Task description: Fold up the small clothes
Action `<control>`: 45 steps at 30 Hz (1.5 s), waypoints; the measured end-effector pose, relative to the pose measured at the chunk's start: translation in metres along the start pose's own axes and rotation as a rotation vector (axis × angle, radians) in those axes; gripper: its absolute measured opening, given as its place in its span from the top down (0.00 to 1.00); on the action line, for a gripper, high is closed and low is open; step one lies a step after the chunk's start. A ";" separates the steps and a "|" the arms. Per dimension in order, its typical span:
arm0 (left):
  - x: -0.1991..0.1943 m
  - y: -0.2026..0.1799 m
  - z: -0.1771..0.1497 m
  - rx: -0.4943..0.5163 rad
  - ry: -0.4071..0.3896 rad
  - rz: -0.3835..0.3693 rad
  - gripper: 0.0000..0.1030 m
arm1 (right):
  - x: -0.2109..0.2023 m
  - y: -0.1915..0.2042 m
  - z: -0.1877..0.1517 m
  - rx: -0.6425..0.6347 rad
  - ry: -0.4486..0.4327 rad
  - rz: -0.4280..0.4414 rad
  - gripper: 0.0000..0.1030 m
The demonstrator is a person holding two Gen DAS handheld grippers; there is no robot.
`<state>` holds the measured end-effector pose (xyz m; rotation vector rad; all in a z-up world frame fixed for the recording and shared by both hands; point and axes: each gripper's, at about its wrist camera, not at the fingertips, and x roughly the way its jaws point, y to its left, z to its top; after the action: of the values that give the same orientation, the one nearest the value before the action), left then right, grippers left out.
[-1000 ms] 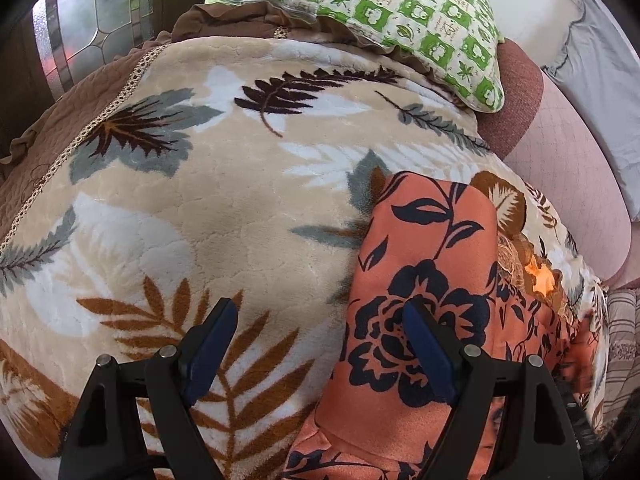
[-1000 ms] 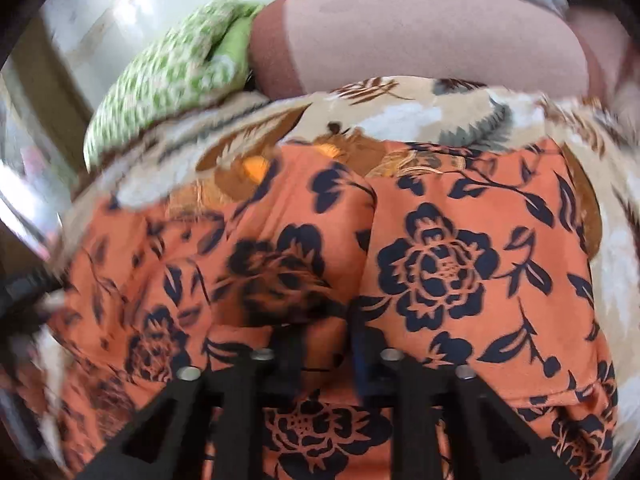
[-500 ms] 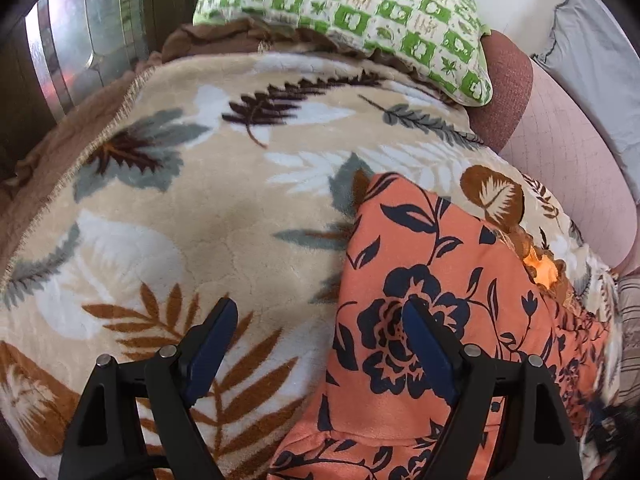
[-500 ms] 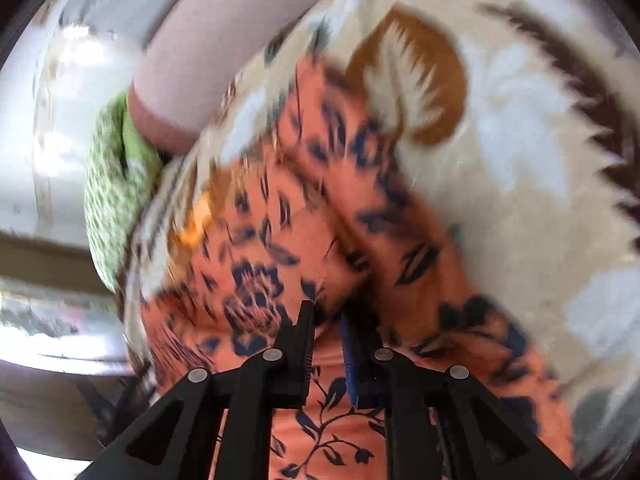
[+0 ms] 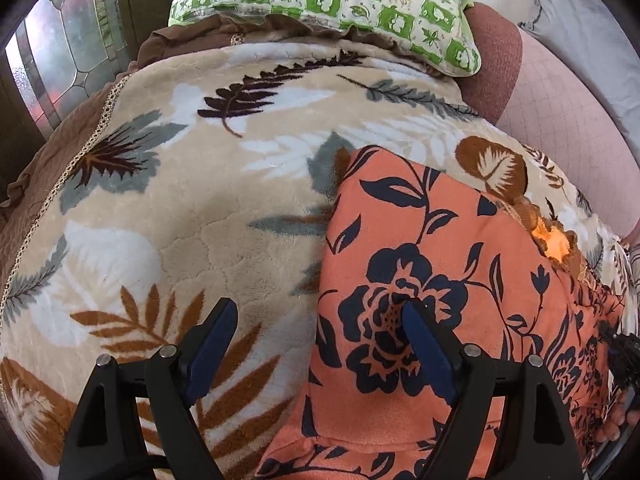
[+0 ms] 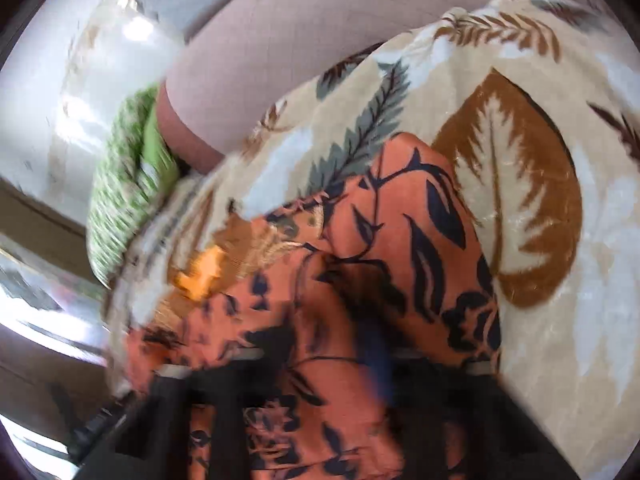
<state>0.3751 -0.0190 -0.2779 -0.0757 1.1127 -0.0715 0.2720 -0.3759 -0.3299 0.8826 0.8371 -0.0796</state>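
The orange floral garment (image 5: 432,280) lies on the leaf-print blanket (image 5: 180,220), at four o'clock in the left view, mid-fold by my reading. The right claw (image 6: 320,364) is pinched shut on its cloth; the left claw (image 5: 320,328) hovers wide open, empty, straddling the garment's nine o'clock edge. Next, likely, lay the held fold flat and square.

Bright daylight, sharp in the left wrist view, heavily motion-blurred in the right, fisheye-bent with dark vignetted corners.
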 end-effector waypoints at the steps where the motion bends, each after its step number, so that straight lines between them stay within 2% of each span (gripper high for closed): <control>1: 0.001 -0.001 0.000 0.000 0.003 0.000 0.18 | -0.002 0.003 0.000 0.000 0.011 0.009 0.91; 3: 0.001 -0.002 0.001 -0.001 0.003 0.003 0.18 | -0.015 0.014 -0.002 -0.038 -0.002 0.012 0.91; 5: -0.002 -0.003 0.001 0.000 -0.004 0.006 0.18 | -0.043 0.035 -0.003 -0.126 -0.089 -0.022 0.91; 7: -0.005 -0.003 -0.001 0.010 -0.015 0.015 0.18 | -0.065 0.040 -0.006 -0.139 -0.158 -0.035 0.91; 9: -0.005 -0.004 -0.003 0.023 -0.018 0.031 0.18 | -0.076 0.035 -0.005 -0.134 -0.201 -0.092 0.91; 10: -0.004 -0.004 -0.004 0.028 -0.015 0.038 0.17 | -0.073 0.026 -0.005 -0.123 -0.193 -0.138 0.91; 11: -0.001 -0.004 -0.005 0.033 -0.010 0.045 0.17 | -0.061 0.015 -0.005 -0.093 -0.145 -0.165 0.90; 13: 0.002 -0.003 -0.006 0.034 0.008 0.042 0.17 | -0.031 -0.009 -0.007 -0.021 -0.003 -0.196 0.86; 14: 0.001 -0.002 -0.005 0.025 0.007 0.039 0.17 | -0.029 -0.017 -0.009 0.010 -0.002 -0.183 0.86; 17: -0.010 -0.004 -0.002 0.029 -0.043 0.072 0.17 | -0.053 -0.012 0.000 0.047 -0.059 -0.163 0.84; 19: -0.019 -0.008 0.000 0.047 -0.087 0.100 0.17 | -0.078 0.003 0.001 -0.007 -0.192 -0.150 0.84; 21: -0.023 -0.013 0.002 0.068 -0.111 0.090 0.17 | -0.086 0.016 -0.002 -0.062 -0.236 -0.112 0.84; 23: -0.014 -0.019 0.001 0.104 -0.086 0.094 0.17 | -0.072 0.026 -0.005 -0.111 -0.173 -0.070 0.84; 26: 0.011 -0.024 -0.008 0.155 -0.022 0.133 0.17 | -0.018 0.024 -0.011 -0.106 0.024 -0.130 0.85; 27: 0.009 -0.022 -0.009 0.145 -0.032 0.126 0.17 | -0.002 0.015 -0.015 -0.078 0.067 -0.145 0.86; 28: 0.007 -0.021 -0.008 0.139 -0.028 0.121 0.17 | -0.004 0.017 -0.016 -0.072 0.038 -0.131 0.86; 30: -0.004 -0.015 -0.009 0.122 -0.035 0.091 0.17 | -0.016 0.024 -0.014 -0.083 0.034 -0.141 0.84; 33: -0.012 -0.011 -0.020 0.111 -0.063 0.116 0.17 | -0.046 0.031 -0.024 -0.137 -0.037 -0.072 0.84; 35: -0.010 -0.009 -0.034 0.146 -0.040 0.131 0.17 | -0.039 0.037 -0.037 -0.158 0.013 -0.068 0.83; 37: -0.010 -0.006 -0.049 0.167 -0.018 0.109 0.17 | -0.016 0.032 -0.055 -0.165 0.134 -0.103 0.82; 38: -0.016 -0.001 -0.059 0.158 -0.013 0.093 0.17 | -0.022 0.032 -0.057 -0.175 0.083 -0.100 0.83; 40: -0.034 0.007 -0.076 0.145 -0.032 0.074 0.17 | -0.043 0.038 -0.064 -0.152 0.092 -0.090 0.81; 42: -0.054 0.013 -0.097 0.165 -0.056 0.097 0.17 | -0.071 0.041 -0.071 -0.138 0.071 0.016 0.81; 45: -0.091 0.031 -0.141 0.216 -0.084 0.106 0.17 | -0.126 0.038 -0.096 -0.186 -0.014 0.025 0.81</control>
<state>0.2088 0.0173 -0.2622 0.1723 1.0177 -0.0928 0.1414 -0.3162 -0.2536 0.7161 0.8065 0.0138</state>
